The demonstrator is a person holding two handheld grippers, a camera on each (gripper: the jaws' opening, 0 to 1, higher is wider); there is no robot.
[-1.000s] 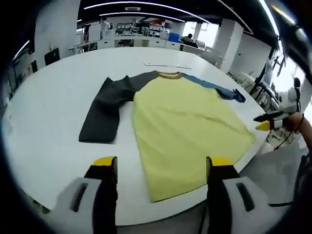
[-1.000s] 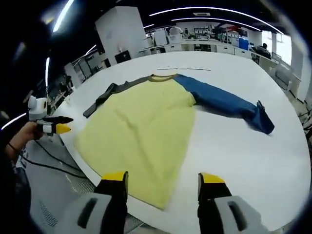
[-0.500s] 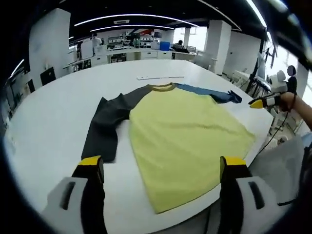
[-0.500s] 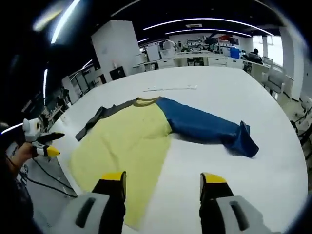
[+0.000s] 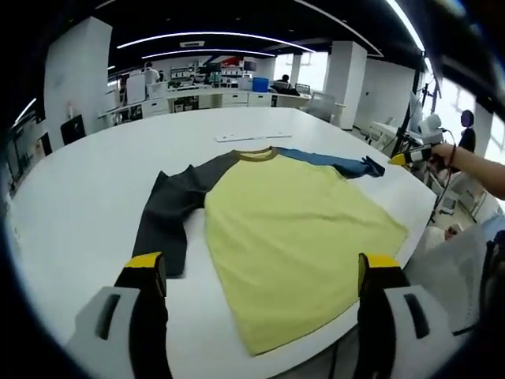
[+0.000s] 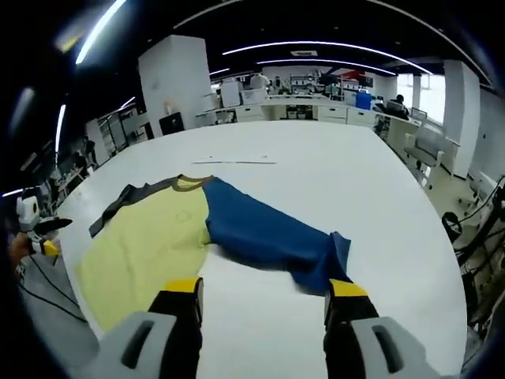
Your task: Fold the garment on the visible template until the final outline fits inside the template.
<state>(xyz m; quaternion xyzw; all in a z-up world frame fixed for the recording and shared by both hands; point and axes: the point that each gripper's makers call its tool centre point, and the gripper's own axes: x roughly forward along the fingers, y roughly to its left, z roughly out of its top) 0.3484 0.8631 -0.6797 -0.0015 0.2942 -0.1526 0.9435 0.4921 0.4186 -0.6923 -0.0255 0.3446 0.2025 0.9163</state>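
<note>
1. On the white worktop [image 5: 79,197]: one garment [image 5: 292,229], a long-sleeved shirt laid flat, yellow body, brown collar, one dark grey sleeve [image 5: 170,217] and one blue sleeve [image 6: 268,237]. Its hem lies near the worktop's near edge, where the person stands.
2. Template: a thin pale strip [image 5: 245,136] lies beyond the collar; whether it belongs to the template cannot be told, and no full outline is legible.
3. Handling, as a judgement: light, limp cloth that will drape and crease, will not hold a shape, and may slide on the smooth surface. Best taken at edges: a cuff, a hem corner or a shoulder seam, pinching one layer and lifting it over.
4. Left tongs [image 5: 264,272]: jaws spread wide, yellow-tipped, holding nothing. They hover short of the hem, the yellow body straight ahead between the jaws, the grey sleeve's cuff just beyond the left jaw.
5. Right tongs [image 6: 260,296]: jaws likewise wide apart and empty. They hang above bare worktop, with the blue sleeve's cuff just ahead of the right jaw, apart from it. In the left gripper view these tongs [image 5: 398,158] appear at the far right, close beside the blue cuff.
6. Progress, as a judgement: no fold is made; both sleeves lie out to the sides.
</note>
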